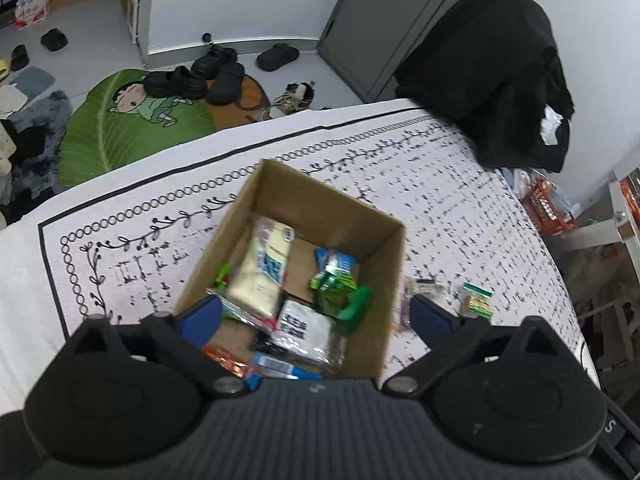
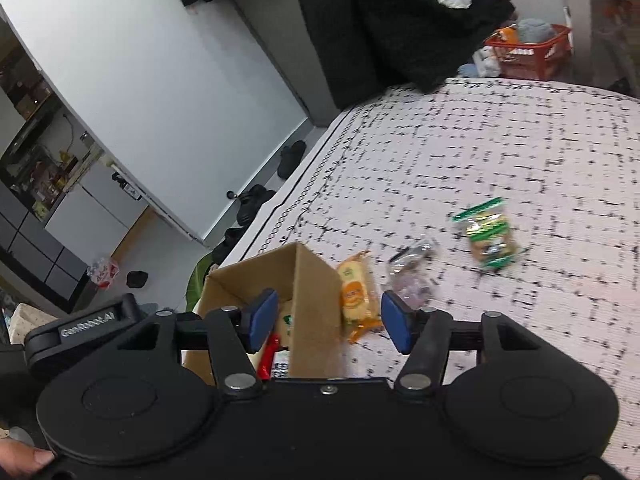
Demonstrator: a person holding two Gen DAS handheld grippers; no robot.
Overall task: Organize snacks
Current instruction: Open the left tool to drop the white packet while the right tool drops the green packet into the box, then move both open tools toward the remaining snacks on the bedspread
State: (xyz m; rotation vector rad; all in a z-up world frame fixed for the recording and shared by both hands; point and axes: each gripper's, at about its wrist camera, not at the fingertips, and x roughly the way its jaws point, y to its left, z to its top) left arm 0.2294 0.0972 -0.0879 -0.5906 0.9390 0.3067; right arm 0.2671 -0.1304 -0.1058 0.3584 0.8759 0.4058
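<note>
An open cardboard box (image 1: 384, 256) stands on the patterned cloth and holds several snack packets, among them a pale packet (image 1: 262, 276) and a green one (image 1: 336, 292). My left gripper (image 1: 316, 318) is open and empty right above the box. In the right wrist view the box (image 2: 312, 292) is at lower left. An orange packet (image 2: 356, 296), a clear packet (image 2: 412, 276) and a green-edged packet (image 2: 490, 236) lie on the cloth to its right. My right gripper (image 2: 330, 322) is open and empty above the box's right wall and the orange packet.
A black garment (image 1: 492, 72) drapes over the table's far right corner. The table edge (image 1: 160, 152) drops to a floor with shoes (image 1: 188, 80) and a green mat (image 1: 120, 128). A red basket (image 2: 528, 50) stands beyond the far edge.
</note>
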